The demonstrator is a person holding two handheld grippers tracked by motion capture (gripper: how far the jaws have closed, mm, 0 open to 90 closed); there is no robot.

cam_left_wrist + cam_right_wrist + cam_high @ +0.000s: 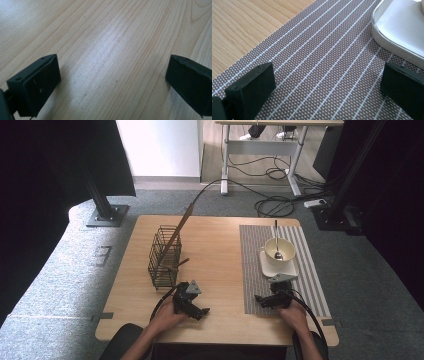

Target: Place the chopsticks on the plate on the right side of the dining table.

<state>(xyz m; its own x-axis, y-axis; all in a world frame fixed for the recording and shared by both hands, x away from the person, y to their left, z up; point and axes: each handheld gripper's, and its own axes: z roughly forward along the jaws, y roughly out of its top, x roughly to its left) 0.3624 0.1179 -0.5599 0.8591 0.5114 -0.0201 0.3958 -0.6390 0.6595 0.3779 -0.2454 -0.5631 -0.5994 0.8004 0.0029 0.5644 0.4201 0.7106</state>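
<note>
We see both tools resting low over the table (220,245), each held in one hand at the near edge. The left tool (192,306) sits at about 7 o'clock of the table, its jaws spread wide with nothing between them; in the left gripper view the bare wood grain runs between the two black jaws. The right tool (267,301) sits at about 5 o'clock, over the near end of the striped placemat (252,270). Its jaws are spread wide too and grip nothing; in the right gripper view we see the mat's brown weave and white lines between them.

Nearest to the right tool, just beyond it at its 12 o'clock, we find the white tray (278,266) lying on the placemat; its rounded corner shows at the upper right of the right gripper view (402,30), near the jaw on that side but apart from it. A white bowl (279,249) stands on the tray with a spoon (276,242) in it, handle pointing toward 12 o'clock.

At 11 o'clock of the left tool stands a wire basket (164,257), with a long wooden stick (179,230) leaning out of it toward 1 o'clock.
</note>
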